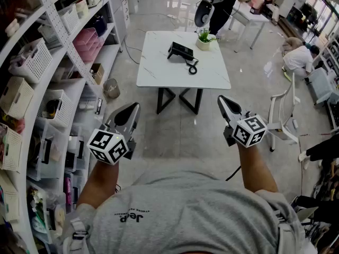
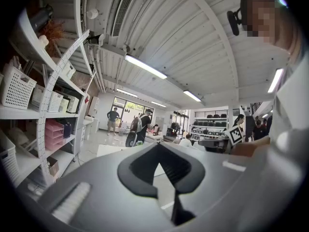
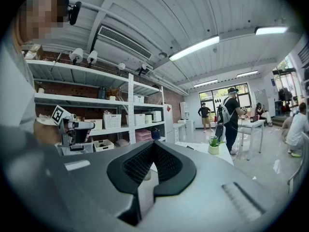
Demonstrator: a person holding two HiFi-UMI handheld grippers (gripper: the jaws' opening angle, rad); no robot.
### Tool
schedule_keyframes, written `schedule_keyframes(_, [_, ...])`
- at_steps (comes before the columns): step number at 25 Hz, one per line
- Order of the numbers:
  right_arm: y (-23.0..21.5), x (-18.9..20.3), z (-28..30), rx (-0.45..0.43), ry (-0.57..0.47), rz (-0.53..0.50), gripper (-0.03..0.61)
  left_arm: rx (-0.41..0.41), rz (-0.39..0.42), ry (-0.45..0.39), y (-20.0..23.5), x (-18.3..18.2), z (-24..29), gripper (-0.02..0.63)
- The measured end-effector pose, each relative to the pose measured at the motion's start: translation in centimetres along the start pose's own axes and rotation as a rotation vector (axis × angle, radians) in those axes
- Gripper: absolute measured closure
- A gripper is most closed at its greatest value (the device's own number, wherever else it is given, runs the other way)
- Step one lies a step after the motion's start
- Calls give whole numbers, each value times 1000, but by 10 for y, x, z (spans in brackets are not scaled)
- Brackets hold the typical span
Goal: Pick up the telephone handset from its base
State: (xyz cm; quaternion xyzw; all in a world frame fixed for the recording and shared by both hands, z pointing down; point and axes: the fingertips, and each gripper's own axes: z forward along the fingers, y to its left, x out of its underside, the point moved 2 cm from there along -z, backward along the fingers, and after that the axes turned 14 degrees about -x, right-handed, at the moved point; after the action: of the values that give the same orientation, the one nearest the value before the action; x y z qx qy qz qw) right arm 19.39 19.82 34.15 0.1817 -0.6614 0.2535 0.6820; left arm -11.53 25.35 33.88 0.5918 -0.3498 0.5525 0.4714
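Left gripper [image 1: 131, 110]: jaws clenched, nothing between them, held level. Telephone handset [image 1: 176, 50] lies on its base [image 1: 185, 53] on the bench [image 1: 159, 70], well ahead of both grippers and roughly between them. The coiled cord [image 1: 192, 66] trails toward the grippers. Judgement: rigid, smooth plastic, light and apt to slip. Take it across the narrow middle bar and allow for cord drag. Right gripper [image 1: 225, 103]: clenched too, empty. The handset is too small to separate cleanly from the base, and neither gripper view shows it clearly.

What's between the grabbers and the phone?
In the head view, only bare floor and the near part of the table separate the left gripper and right gripper from the telephone.
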Motion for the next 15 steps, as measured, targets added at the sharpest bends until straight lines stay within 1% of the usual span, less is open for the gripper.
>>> schedule_keyframes(8, [-4, -1, -4, 10, 6, -10, 577, 1, 1, 3, -4, 0, 2, 555])
schedule_keyframes(15, [-11, -4, -8, 1, -3, -40, 575, -6, 10, 0, -11, -1, 7, 555])
